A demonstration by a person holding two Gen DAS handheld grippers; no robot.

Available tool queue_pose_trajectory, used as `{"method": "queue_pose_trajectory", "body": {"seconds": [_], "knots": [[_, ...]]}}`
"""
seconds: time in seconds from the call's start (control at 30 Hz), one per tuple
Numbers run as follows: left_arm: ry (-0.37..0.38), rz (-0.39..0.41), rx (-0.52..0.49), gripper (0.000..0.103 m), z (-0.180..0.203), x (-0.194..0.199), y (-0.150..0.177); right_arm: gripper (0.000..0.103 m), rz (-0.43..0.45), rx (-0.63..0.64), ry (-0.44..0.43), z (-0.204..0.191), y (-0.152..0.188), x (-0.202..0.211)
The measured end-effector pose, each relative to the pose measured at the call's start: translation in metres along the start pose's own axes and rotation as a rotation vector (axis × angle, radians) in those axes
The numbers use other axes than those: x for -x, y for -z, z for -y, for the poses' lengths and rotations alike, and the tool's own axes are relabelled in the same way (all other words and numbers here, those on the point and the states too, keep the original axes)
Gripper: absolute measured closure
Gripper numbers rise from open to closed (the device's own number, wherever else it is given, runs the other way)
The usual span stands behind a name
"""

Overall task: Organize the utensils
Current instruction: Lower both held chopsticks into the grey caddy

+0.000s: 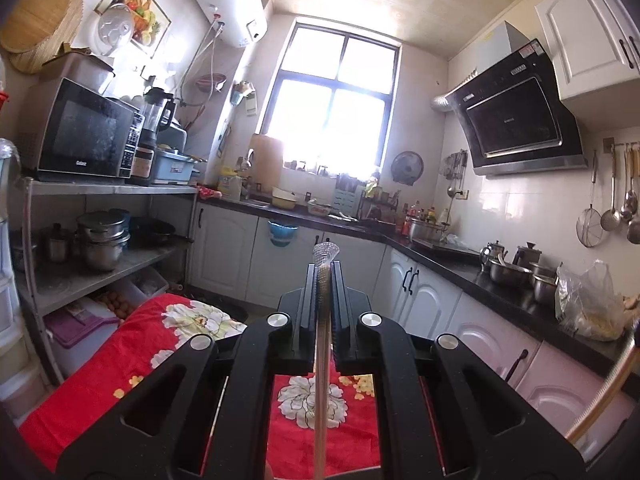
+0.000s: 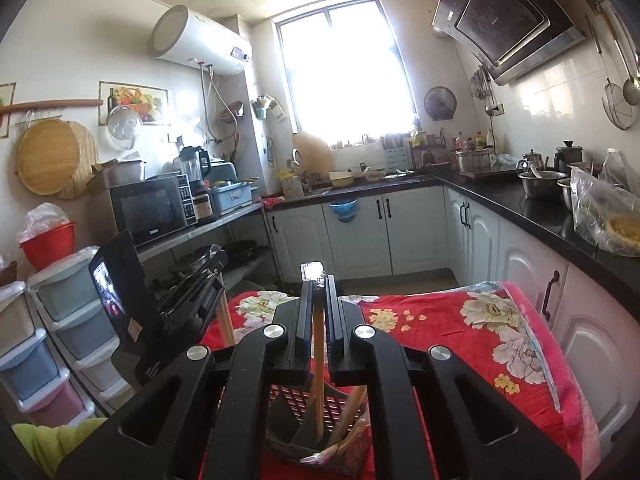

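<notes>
A cluttered home kitchen with a bright window, seen from two hand-held tools, each ending in a black two-fingered claw. The left claw [image 1: 324,280] is pressed together on a single thin chopstick [image 1: 321,380], pale with a clear patterned cap poking above the fingertips; the stick hangs straight down between the fingers over a red flowered cloth [image 1: 168,352]. The right claw [image 2: 319,292] is likewise pressed together, pinching a second chopstick [image 2: 319,360] near its shiny top end, its lower end reaching down into a dark slotted utensil holder [image 2: 296,408] that stands on the cloth and already contains a few other wooden sticks. The left tool also shows at the left of the right-hand view, beside the holder. Judging by looks, these chopsticks are very light, stiff and narrow, with a smooth finish that could swivel or slip in a pinch (a grip near one end lets the long part swing like a pendulum). The upper third, just below the cap, seems the best place to hold, keeping the stick upright so its tip finds the holder's opening. The holder itself looks light, so a sideways nudge might tip it.
</notes>
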State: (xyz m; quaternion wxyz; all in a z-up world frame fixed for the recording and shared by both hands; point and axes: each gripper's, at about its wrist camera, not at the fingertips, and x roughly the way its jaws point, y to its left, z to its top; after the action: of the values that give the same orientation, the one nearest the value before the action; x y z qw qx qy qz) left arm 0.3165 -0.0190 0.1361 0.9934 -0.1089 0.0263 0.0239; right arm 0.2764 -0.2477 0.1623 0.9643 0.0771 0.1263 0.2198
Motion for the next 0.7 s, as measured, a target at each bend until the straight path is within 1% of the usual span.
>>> {"method": "queue_pose_trajectory", "body": {"seconds": [0.13,0.37,0.7], "knots": [[0.023,0.005,-0.004,0.1,-0.002,0.002,0.012,0.097,-0.012,0.004,0.015,0.003,0.007,-0.01],[0.062,-0.026,0.024,0.099,-0.012,0.005,0.028,0.097,-0.033,0.001,0.022,0.005,0.022,-0.016],[0.113,-0.087,0.035,0.098,-0.017,0.017,0.035,0.097,-0.089,-0.025,0.021,0.01,0.039,-0.012]]}}
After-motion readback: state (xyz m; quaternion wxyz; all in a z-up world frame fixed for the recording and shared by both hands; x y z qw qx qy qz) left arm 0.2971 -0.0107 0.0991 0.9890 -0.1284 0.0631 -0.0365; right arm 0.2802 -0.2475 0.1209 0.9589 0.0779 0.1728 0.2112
